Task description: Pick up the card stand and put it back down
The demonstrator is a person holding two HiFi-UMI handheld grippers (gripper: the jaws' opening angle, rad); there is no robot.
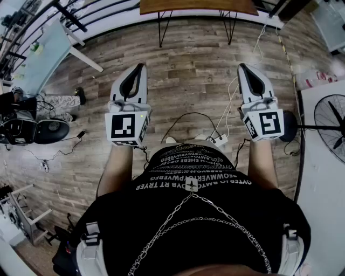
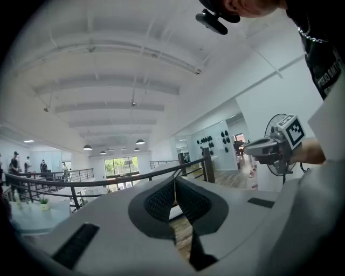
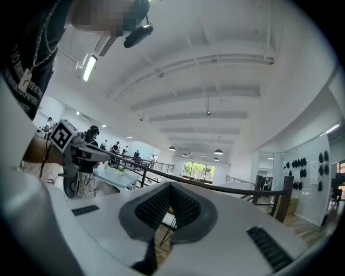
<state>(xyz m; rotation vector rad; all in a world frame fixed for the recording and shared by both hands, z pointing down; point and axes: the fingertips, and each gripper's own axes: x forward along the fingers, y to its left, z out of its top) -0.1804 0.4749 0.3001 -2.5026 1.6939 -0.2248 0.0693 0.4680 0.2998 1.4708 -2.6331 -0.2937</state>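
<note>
Two bare forearms reach up the head view from a black printed shirt (image 1: 135, 215) with a silver chain (image 1: 186, 218) hanging across it, at the bottom of the frame. Each arm carries a white hand-held gripper held level above the floor, the two well apart.

The left hand-held gripper (image 1: 142, 66) sits left of centre and the right hand-held gripper (image 1: 241, 66) right of centre. Each has a marker cube at its near end.

In the left gripper view, the left hand-held gripper (image 2: 174, 183) has its ribbed black pads pressed together at the tips, with nothing between them. The right gripper view shows the right hand-held gripper (image 3: 170, 186) the same way: jaws narrow, pads meeting and empty.

Below them lies a wooden plank floor (image 1: 188, 81). A white power strip (image 1: 220, 141) and loose black cables lie on it between the two arms. A standing fan (image 1: 330, 126) is at the right edge.

Farther off, at the top of the frame, stands a brown desk (image 1: 197, 6) on thin black legs. A pale desk (image 1: 46, 54) slants across the upper left.

Both gripper views look past the jaws to a dark railing (image 2: 108, 180) and, beyond it, a white ceiling with round lamps.

No view shows the card stand, so I cannot tell where it is.
</note>
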